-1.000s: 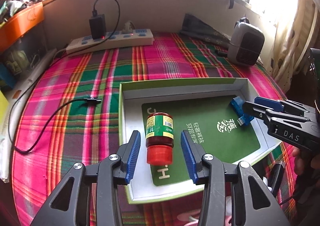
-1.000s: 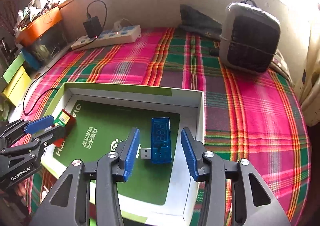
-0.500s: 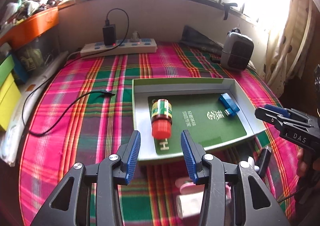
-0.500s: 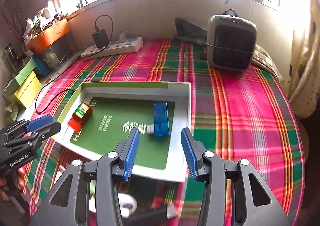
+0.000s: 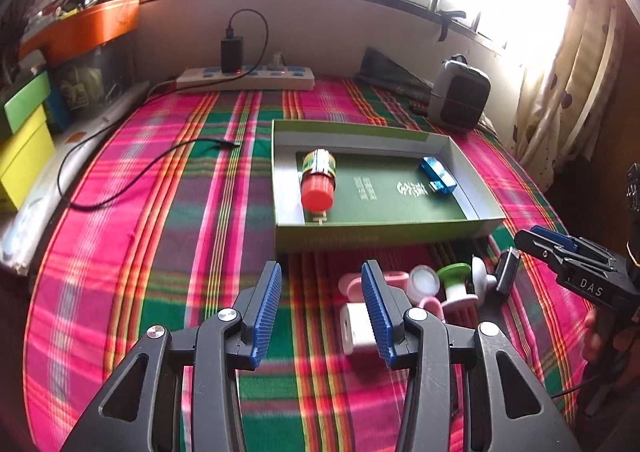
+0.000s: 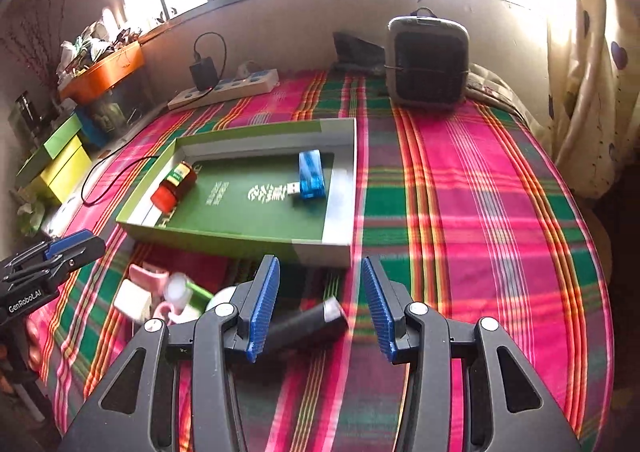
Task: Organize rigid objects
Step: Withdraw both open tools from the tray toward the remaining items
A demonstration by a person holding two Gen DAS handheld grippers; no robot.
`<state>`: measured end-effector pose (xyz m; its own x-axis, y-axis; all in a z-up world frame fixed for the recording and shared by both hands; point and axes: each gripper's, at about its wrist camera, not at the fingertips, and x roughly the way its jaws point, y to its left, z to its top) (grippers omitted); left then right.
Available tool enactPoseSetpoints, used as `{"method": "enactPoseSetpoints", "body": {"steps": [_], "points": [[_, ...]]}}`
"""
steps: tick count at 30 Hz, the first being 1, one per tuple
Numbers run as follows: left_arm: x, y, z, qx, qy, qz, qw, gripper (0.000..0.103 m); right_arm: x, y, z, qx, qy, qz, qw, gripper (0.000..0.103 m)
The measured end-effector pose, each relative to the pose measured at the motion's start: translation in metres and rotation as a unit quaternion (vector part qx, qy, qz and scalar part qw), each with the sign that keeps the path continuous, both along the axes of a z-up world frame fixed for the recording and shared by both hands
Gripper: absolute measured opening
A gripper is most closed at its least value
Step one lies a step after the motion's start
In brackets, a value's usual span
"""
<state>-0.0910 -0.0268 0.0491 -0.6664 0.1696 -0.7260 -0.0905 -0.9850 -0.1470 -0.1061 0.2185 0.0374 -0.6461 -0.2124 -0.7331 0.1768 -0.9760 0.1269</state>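
Note:
A green and white box lid (image 5: 384, 230) (image 6: 240, 238) lies on the plaid cloth. Inside it a red-capped bottle (image 5: 318, 181) (image 6: 174, 187) lies on its side at the left, and a blue USB stick (image 5: 437, 175) (image 6: 310, 175) lies at the right. My left gripper (image 5: 322, 304) is open and empty, in front of the lid. My right gripper (image 6: 318, 300) is open and empty, above a black cylinder with a silver end (image 6: 308, 326). A heap of small pink, white and green objects (image 5: 416, 292) (image 6: 160, 292) lies in front of the lid.
A white power strip with a black charger (image 5: 246, 77) (image 6: 224, 87) lies at the back wall. A grey heater (image 5: 459, 93) (image 6: 427, 61) stands at the back right. A black cable (image 5: 152, 167) lies left of the lid. Coloured boxes (image 5: 22, 139) stand at the far left.
Both grippers have pulled back from the lid, open and empty. The bottle and USB stick stay in the lid. The heap in front of the lid has come into view.

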Motion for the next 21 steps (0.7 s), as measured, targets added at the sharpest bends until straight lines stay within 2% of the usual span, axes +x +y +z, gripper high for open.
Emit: {"method": "enactPoseSetpoints", "body": {"steps": [9, 17, 21], "points": [[0.024, 0.005, -0.008, 0.020, -0.011, -0.014, 0.9997, 0.041, 0.029, 0.003, -0.009, 0.000, 0.005, -0.013, 1.000, 0.045], [0.043, 0.040, -0.017, 0.036, -0.027, -0.059, 0.9973, 0.041, 0.049, 0.006, -0.015, 0.006, 0.004, -0.016, 1.000, 0.045], [0.045, 0.052, -0.020, 0.030, -0.032, -0.065, 0.9969, 0.041, 0.054, 0.007, -0.017, 0.002, 0.005, -0.011, 1.000, 0.045]]}}
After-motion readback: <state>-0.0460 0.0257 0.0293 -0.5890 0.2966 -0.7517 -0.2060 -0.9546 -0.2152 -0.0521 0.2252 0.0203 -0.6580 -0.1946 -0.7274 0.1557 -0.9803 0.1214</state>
